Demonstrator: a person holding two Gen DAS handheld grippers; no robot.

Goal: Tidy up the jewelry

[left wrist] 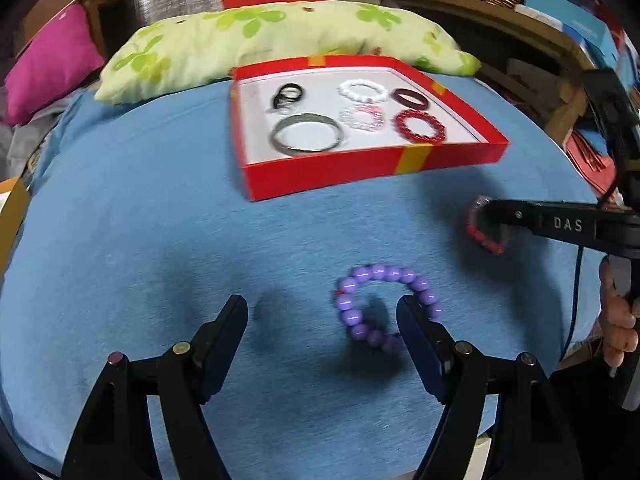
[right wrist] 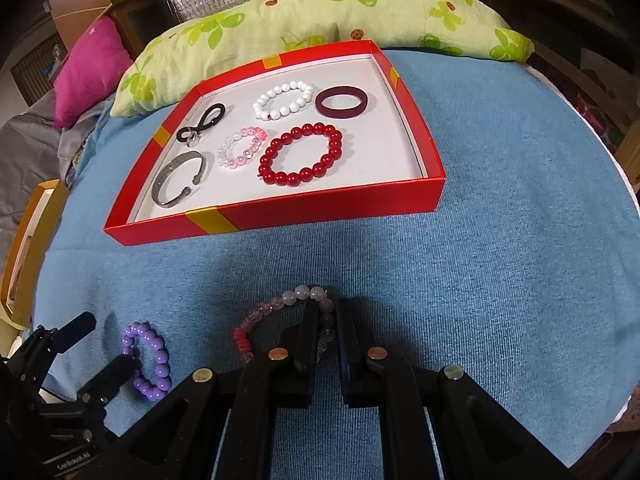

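Your left tongs [left wrist: 322, 312] stand wide open, low over the blue cloth [left wrist: 160, 220]; the purple bead bracelet [left wrist: 384, 304] lies flat on the cloth with your right-hand finger inside its ring. Your right tongs [right wrist: 328, 312] are nearly closed, pinching one side of the pink bead bracelet [right wrist: 280, 312], which rests on the cloth just ahead of them. Beyond both tongs sits the red box [right wrist: 320, 212], holding a red bead bracelet [right wrist: 302, 154], a pale pink one [right wrist: 240, 148], a white one [right wrist: 284, 100], a dark red band [right wrist: 342, 102], a metal cuff [right wrist: 180, 178] and a black loop [right wrist: 200, 124]. A green flowered pillow [right wrist: 320, 8] lies behind the box.
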